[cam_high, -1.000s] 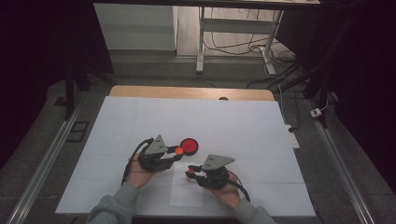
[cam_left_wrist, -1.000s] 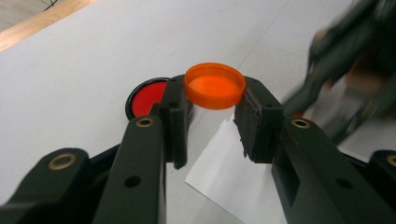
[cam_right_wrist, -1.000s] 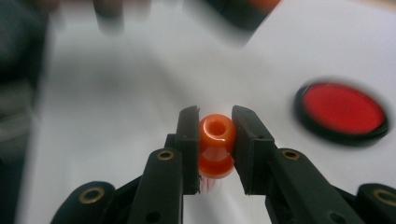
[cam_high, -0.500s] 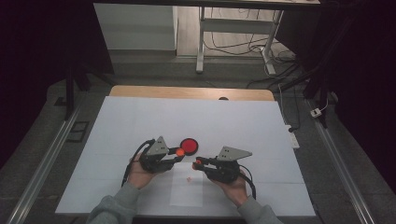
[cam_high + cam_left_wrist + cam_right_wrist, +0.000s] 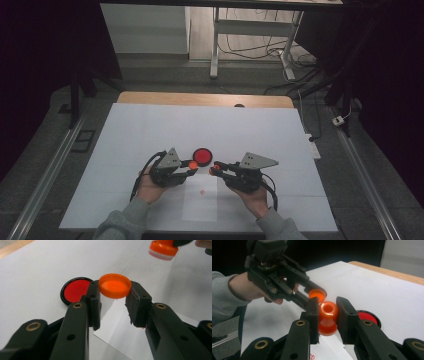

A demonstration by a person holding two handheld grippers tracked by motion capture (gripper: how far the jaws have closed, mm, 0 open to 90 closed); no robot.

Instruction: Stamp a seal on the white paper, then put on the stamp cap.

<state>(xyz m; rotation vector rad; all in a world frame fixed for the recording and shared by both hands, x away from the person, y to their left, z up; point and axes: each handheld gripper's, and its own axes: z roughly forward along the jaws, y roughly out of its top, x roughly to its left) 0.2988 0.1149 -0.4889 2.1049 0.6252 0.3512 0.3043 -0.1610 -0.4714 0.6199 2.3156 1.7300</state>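
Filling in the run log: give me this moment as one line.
left gripper: shut on round orange plastic cap | right gripper: shut on orange knobbed stamp | round red ink pad: open on table

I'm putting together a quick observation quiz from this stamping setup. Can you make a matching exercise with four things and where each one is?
Things:
1. orange cap
2. orange stamp
3. red ink pad
4. white sheet

Places:
A. lying flat near the table's front edge, a small red mark on it
B. held in the right gripper
C. on the table, open
D. held in the left gripper

Pairs: 1-D, 2-B, 3-C, 4-A
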